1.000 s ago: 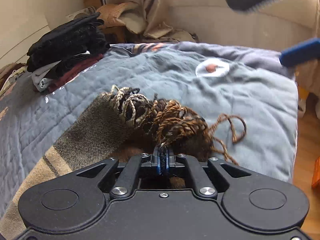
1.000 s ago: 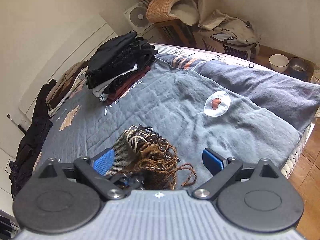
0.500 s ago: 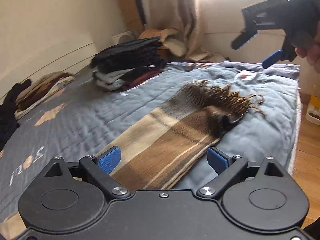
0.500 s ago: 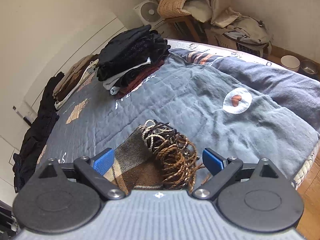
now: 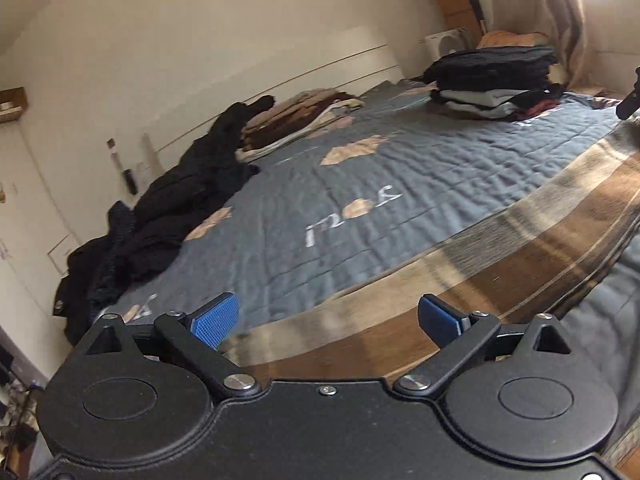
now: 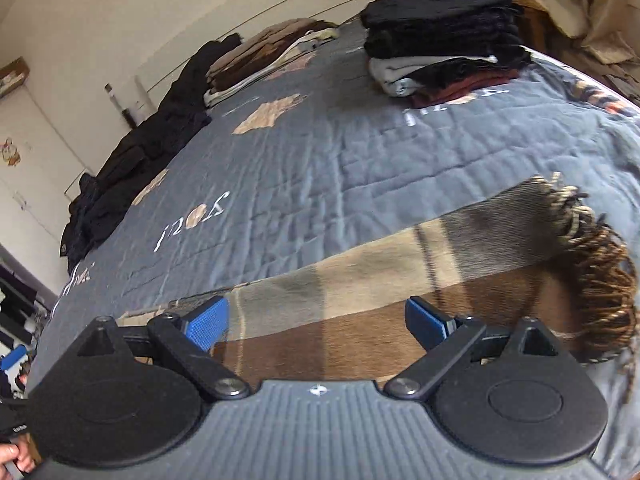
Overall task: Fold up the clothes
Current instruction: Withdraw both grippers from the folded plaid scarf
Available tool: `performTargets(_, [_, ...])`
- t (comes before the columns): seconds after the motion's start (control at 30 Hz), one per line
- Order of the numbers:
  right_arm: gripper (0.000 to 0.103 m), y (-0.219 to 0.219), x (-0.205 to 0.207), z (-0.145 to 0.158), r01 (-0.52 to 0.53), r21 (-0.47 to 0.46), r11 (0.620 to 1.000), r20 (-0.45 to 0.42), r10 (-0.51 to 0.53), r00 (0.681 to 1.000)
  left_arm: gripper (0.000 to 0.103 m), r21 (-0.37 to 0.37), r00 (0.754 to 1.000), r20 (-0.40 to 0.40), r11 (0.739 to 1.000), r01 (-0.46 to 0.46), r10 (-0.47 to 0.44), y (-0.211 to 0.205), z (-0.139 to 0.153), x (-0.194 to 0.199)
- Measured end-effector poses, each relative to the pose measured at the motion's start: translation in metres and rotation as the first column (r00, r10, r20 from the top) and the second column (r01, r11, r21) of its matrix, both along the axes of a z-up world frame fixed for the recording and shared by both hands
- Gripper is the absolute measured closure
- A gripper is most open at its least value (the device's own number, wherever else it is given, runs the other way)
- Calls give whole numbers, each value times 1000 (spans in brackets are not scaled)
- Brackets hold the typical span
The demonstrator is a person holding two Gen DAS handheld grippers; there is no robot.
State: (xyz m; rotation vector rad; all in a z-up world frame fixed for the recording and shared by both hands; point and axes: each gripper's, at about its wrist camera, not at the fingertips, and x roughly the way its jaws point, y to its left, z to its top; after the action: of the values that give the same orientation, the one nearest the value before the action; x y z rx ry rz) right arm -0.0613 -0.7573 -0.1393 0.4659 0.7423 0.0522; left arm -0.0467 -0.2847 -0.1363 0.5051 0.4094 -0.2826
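Left gripper (image 5: 326, 320): jaws opening, nothing pinched, over the striped scarf (image 5: 500, 256). Long axis from lower centre of frame up to the right edge. Right gripper (image 6: 316, 320): fingers spread, empty, above the same scarf, fringe (image 6: 596, 264) at right of frame. Probably each nearest its own end.

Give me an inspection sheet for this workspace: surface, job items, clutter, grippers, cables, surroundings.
Surface: bed with grey quilt, wrinkled.
Job's things: brown striped scarf laid flat along the near edge, fringe bunched at one end.
Clutter: folded stack; tan pile; loose black garment.
Grippers: left gripper jaws opening, nothing between; right gripper open, empty.
Cables: nothing seen.
Surroundings: cream wall, curtain.
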Motion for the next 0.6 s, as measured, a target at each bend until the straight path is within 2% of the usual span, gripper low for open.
performTargets(0.13, [8, 64, 18, -3, -90, -6, 996, -11, 90, 996, 6, -39, 998, -51, 999, -37, 35, 59, -8, -4])
performTargets(0.2, [8, 97, 25, -5, -131, 6, 991, -25, 131, 991, 6, -87, 996, -83, 996, -32, 25, 79, -8, -4])
performTargets(0.3, [8, 149, 32, 1, -169, -27, 985, -34, 168, 985, 5, -115, 995, -88, 992, -53, 43, 98, -14, 2])
performTargets(0.5, [8, 239, 39, 28, -280, -102, 955, -54, 275, 960, 5, -57, 995, -75, 996, -64, 59, 132, -53, 6])
performTargets(0.6, [8, 273, 48, 35, -327, -146, 934, -58, 322, 945, 5, -28, 998, -41, 998, -47, 46, 135, -68, -1])
